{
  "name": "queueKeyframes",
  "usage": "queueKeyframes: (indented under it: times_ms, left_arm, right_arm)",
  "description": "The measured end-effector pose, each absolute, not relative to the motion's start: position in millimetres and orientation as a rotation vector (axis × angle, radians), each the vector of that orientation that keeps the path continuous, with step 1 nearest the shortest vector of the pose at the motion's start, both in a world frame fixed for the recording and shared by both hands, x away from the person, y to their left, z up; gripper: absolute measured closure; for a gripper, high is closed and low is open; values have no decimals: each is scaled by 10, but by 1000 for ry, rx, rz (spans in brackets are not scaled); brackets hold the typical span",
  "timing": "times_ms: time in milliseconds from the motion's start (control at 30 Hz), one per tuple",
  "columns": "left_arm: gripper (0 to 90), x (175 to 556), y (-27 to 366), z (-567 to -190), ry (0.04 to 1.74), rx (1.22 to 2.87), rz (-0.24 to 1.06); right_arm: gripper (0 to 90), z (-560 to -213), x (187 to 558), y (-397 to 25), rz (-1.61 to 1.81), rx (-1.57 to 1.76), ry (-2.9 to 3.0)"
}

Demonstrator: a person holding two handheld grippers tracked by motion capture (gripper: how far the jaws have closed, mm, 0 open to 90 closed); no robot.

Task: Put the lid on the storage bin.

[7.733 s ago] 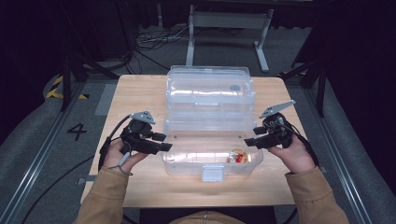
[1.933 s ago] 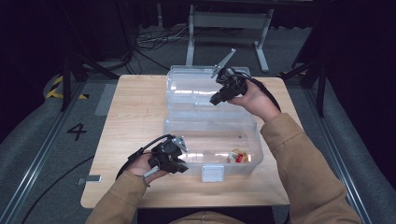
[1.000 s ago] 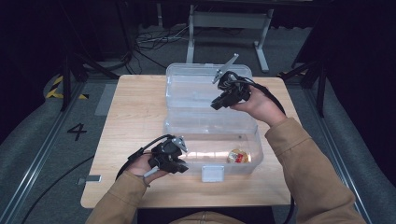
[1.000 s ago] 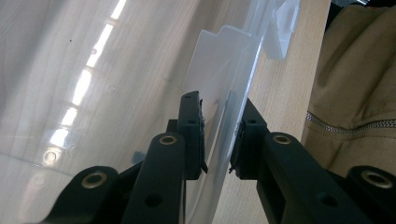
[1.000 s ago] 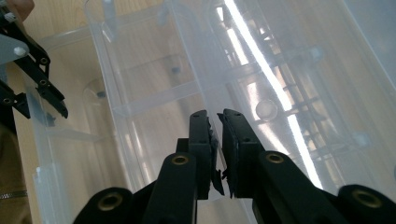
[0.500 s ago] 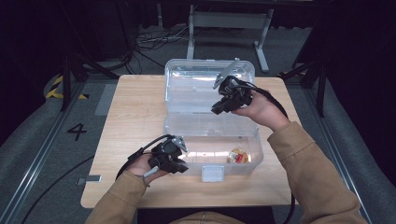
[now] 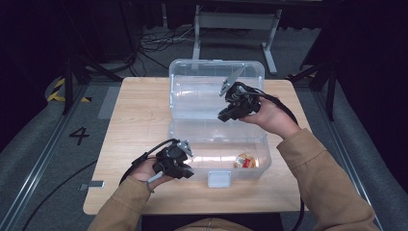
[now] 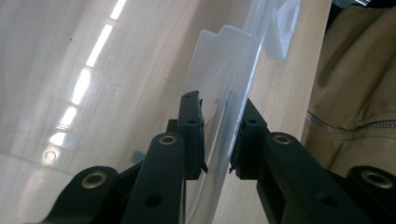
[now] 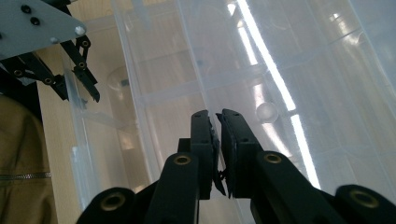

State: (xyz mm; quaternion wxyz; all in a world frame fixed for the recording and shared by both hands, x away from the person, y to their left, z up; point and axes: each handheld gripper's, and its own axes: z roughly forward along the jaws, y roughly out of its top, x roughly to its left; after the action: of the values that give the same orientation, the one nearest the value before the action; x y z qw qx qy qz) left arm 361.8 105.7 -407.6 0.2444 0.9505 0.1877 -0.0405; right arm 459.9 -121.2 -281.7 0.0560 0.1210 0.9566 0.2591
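Note:
A clear plastic box [image 7: 207, 169] stands on the wooden table [image 7: 134, 125], its hinged lid [image 7: 202, 91] tilted up at the far side. A small yellow and red object [image 7: 245, 160] lies inside at the right. My left gripper [image 7: 185, 168] is at the box's front left corner. Its jaws [image 8: 217, 140] are shut on the clear box wall [image 8: 224, 60]. My right gripper [image 7: 225, 115] is over the middle of the lid. Its jaws [image 9: 217, 135] are shut on a thin edge of the lid [image 9: 289, 60]. The left gripper [image 9: 79, 79] also shows far off in the right gripper view.
A white latch [image 7: 219, 179] sits on the box's front wall. Bare table lies left of the box. Beyond the table are a metal stand [image 7: 235, 24], cables [image 7: 154, 41] and dark floor with a rail [image 7: 29, 192] at the left.
The right gripper has drawn the lid up from lying flat and toward the person. The left gripper has stayed at the box's front left corner.

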Motion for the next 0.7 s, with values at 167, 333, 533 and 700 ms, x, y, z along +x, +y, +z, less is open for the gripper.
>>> queueKeyframes:
  times_ms: [167, 333, 533, 700]
  left_arm:
    - [770, 3617, 1055, -4078, 517, 2591, -113]
    - [770, 3619, 1057, -4077, 514, 2595, -112]
    - [770, 3619, 1057, -4077, 513, 2595, -112]
    - [769, 3620, 1056, -4078, 511, 2593, -113]
  right_arm:
    - [841, -2820, 4542, -1215, 782, 358, 2907]
    - [842, -2832, 4494, -1223, 791, 345, 2901]
    - [844, -2843, 4434, -1229, 789, 343, 2909]
    - [846, -2853, 4383, -1230, 782, 327, 2915]
